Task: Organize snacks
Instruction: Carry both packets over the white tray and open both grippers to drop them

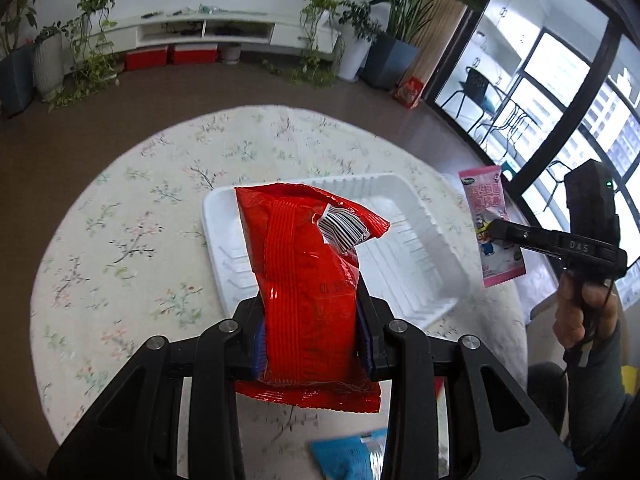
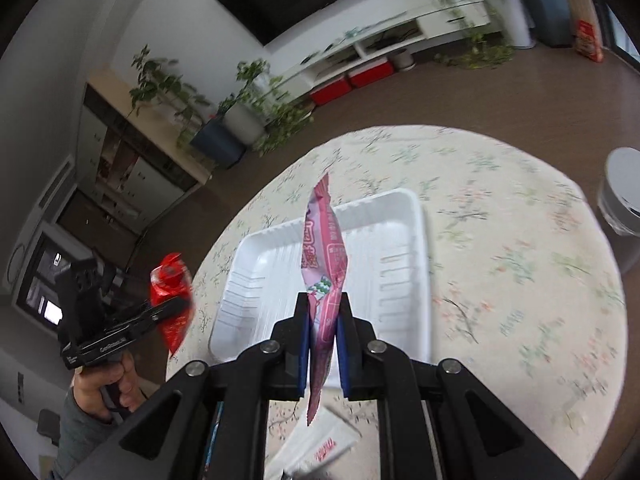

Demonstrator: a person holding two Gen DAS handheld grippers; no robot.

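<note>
Glossy red crinkled foil makes up the snack packet (image 1: 308, 292) clamped in the left gripper (image 1: 310, 320), its ribbed skin puffed out and a white barcode patch folded over at the upper corner; both blue-padded jaws press into its lower half, the crimped bottom seam hanging below them and the top rising above, so that it covers the near-left part of the white ribbed plastic tray (image 1: 412, 248) behind it. That shallow rectangular tray, with grooved floor and fluted walls, sits on a round table under a pale floral tablecloth (image 1: 120, 240). Held edge-on in the right gripper (image 2: 324, 320) is a thin pink printed plastic sachet (image 2: 326, 252), pinched near its lower third between the closed jaws, its serrated tail dangling beneath and its tip pointing up over the tray's middle. From the left wrist view the same sachet shows its flat face with cartoon print, held in the air just right of the tray's right rim. A blue packet (image 1: 352, 456) lies cut off at the bottom edge, partly behind the gripper frame, and a white wrapper (image 2: 320, 448) with red lettering is blurred below the right jaws.
</note>
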